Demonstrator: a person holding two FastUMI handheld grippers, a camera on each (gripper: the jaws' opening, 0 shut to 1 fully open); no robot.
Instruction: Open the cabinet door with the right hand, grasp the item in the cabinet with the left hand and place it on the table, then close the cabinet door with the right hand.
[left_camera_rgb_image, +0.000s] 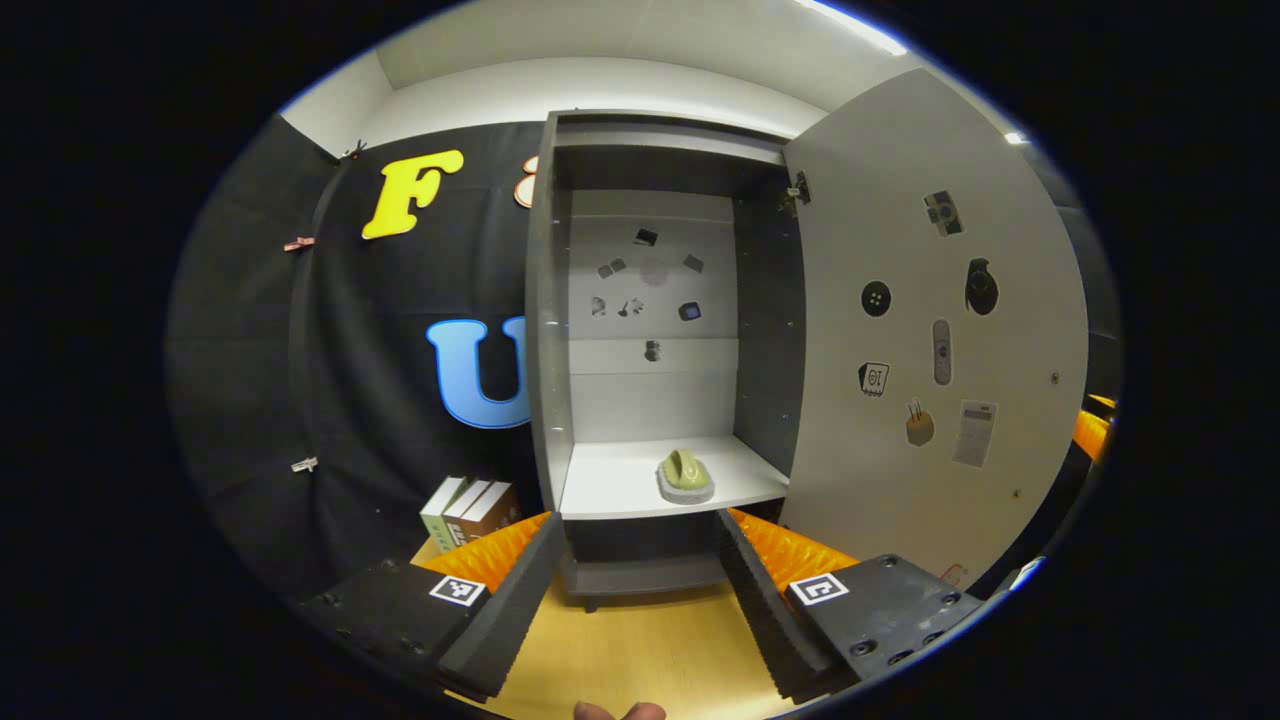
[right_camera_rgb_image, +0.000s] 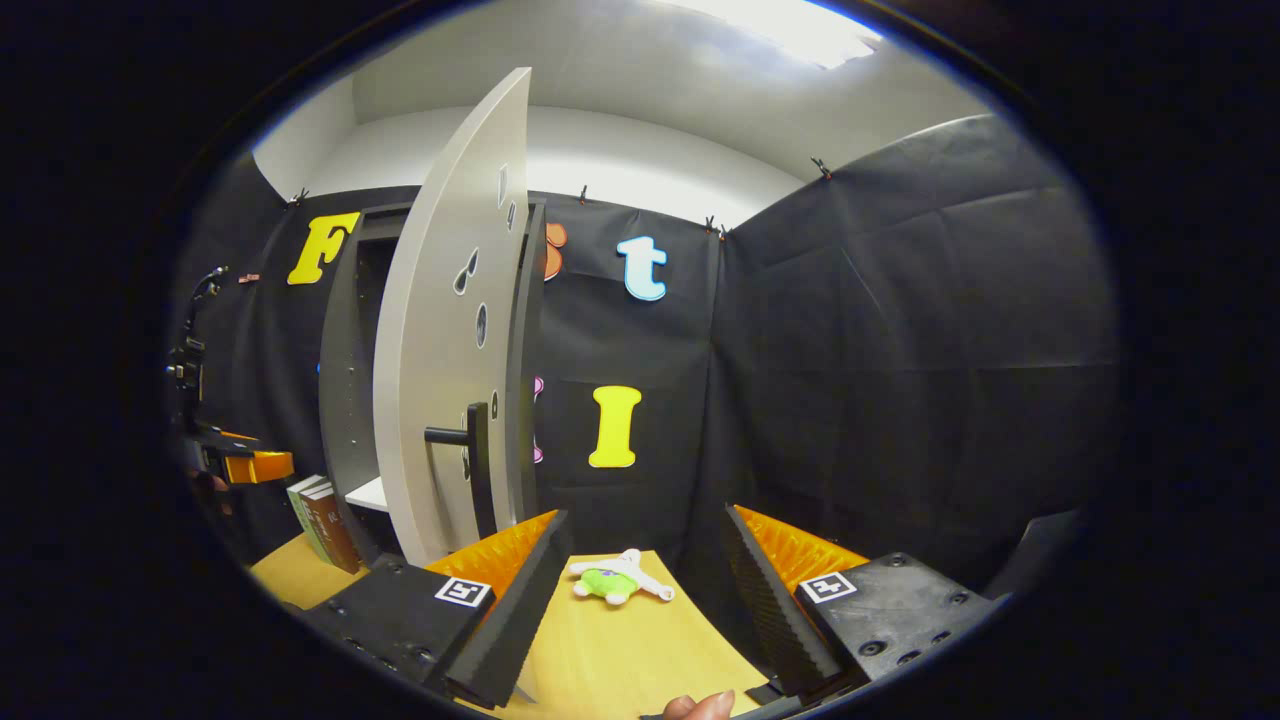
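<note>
Left gripper view: cabinet (left_camera_rgb_image: 548, 330) door (left_camera_rgb_image: 930, 330) stands wide open; green item (left_camera_rgb_image: 685, 476) sits on the shelf (left_camera_rgb_image: 610, 488). Left gripper (left_camera_rgb_image: 640, 590) gapes wide, empty, facing it.

Right gripper view: door edge-on, handle (right_camera_rgb_image: 462, 440) visible; right gripper (right_camera_rgb_image: 645, 600) spread, empty; toy (right_camera_rgb_image: 618, 580) on table (right_camera_rgb_image: 620, 650).

Grey cabinet (left_camera_rgb_image: 548, 330) standing upright on the wooden desk (left_camera_rgb_image: 650, 650), its door (left_camera_rgb_image: 930, 330) swung fully open to the right; the door's pale inner face carries several small stickers, and a dark bar handle (right_camera_rgb_image: 462, 436) projects from its outer face. On the white shelf (left_camera_rgb_image: 610, 490) rests the item (left_camera_rgb_image: 685, 476), a small green rounded object on a grey base, near the shelf's front edge, right of centre.
</note>
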